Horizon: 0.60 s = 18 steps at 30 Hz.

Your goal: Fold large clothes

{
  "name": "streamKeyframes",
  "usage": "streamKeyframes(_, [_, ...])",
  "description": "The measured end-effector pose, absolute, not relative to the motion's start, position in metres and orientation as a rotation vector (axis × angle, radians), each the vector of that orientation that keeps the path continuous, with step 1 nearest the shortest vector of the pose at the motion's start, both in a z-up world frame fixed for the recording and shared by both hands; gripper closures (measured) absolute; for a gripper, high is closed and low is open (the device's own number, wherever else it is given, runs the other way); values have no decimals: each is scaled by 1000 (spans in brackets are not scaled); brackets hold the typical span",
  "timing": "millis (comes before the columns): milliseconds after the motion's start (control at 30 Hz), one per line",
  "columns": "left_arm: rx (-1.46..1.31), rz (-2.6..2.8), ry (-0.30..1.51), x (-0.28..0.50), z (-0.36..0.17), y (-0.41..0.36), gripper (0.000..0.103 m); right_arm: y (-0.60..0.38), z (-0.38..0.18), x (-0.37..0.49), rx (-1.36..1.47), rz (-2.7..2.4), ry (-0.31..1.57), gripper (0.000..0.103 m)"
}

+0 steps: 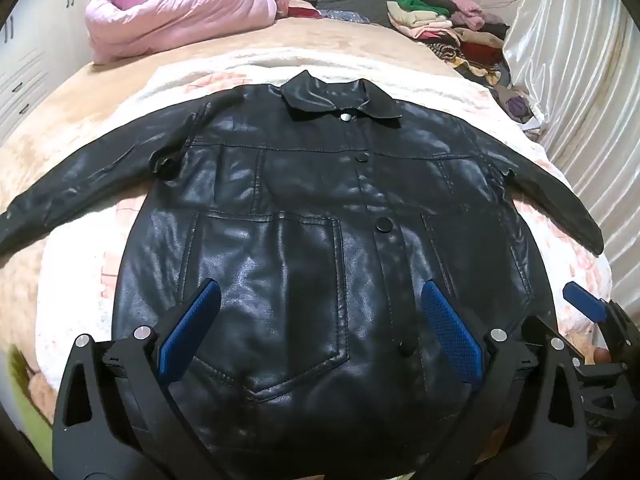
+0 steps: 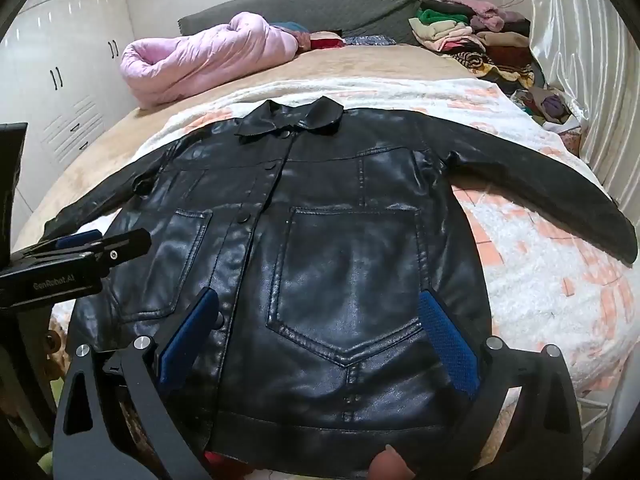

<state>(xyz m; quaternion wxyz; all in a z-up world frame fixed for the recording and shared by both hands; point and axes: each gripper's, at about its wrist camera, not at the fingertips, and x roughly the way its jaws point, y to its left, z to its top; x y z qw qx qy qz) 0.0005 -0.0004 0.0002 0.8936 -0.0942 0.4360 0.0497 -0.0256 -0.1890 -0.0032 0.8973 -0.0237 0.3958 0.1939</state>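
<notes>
Left wrist view had the black leather jacket (image 1: pixel 304 216) spread face-up mid-bed, collar at 12 o'clock, sleeves out to 9 and 3, ready for folding; left gripper (image 1: pixel 316 320) and right gripper (image 2: pixel 320 320) hovered over the hem at 6, jaws wide, nothing held.

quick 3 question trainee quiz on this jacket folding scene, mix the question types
1. True or false: the black jacket lies flat, front up, both sleeves spread out.
2. The left hand-held gripper is: A open above the jacket, B shut on a sleeve, C shut on the collar.
3. Fill in: the bundle near the headboard, the ____ quilt, is what colour?

Key: 1 true; 2 A; 3 pink
</notes>
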Motion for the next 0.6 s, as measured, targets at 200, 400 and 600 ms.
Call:
streamKeyframes(200, [-191, 112, 891, 0, 0, -6, 9, -187, -1, -27, -48, 396, 804, 4])
streamKeyframes(400, [-199, 107, 889, 1, 2, -4, 9, -188, 2, -34, -41, 396, 808, 4])
streamKeyframes(600, [-204, 101, 888, 0, 3, 0, 9, -187, 2, -30, -43, 396, 808, 4])
